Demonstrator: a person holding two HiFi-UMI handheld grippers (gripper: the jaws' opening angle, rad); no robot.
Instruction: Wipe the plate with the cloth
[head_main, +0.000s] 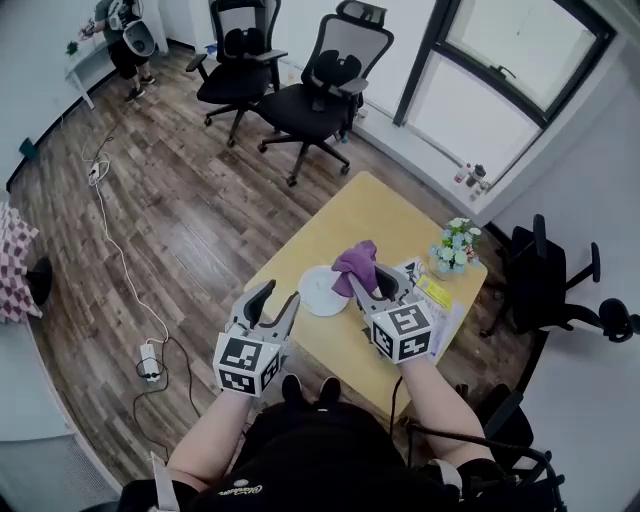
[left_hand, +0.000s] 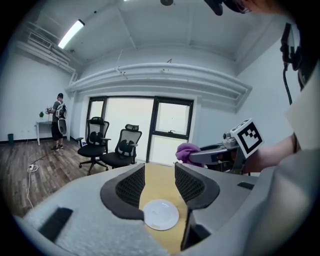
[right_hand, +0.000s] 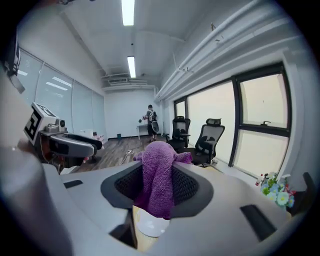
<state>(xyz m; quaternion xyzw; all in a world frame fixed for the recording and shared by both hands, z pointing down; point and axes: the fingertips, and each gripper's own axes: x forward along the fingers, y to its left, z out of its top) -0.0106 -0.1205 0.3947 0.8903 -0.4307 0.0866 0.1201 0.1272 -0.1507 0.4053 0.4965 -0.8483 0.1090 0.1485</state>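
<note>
Right under the head camera, the person's forearms (head_main: 212, 432) reach forward, each one ending in a marker cube.

The left gripper (head_main: 280, 294) hangs off the near-left edge of the table (head_main: 372, 205). Its fingers (left_hand: 131, 186) are spread wide with nothing between them. In the left gripper view the white plate (left_hand: 161, 215) shows through that gap, lying flat on the yellow tabletop below and ahead, clearly apart from both pads. My read is that this hand is parked there on purpose, unclenched and lined up, ready to pin the plate's rim if it starts to slide.

Over to the right gripper (head_main: 368, 283), and this one's busy. Its fingers are clamped on the purple cloth (right_hand: 159, 172), bunched in the middle, with a hump poking out above and a tail dangling below. Carrying it that way leaves a loose pad of fabric to drag over the plate, so it looks like the wipe is about to begin rather than already in full swing.

In the right gripper view the plate sits directly beneath the cloth's hanging end, just under the fingers. From the head camera the cloth overlaps the plate's far-right rim. Whether fabric is actually touching the plate, I can't tell.

Beside them, some flowers (head_main: 455, 243) and some printed packets (head_main: 436, 294) sit at the table's right end, clear of the wiping.
</note>
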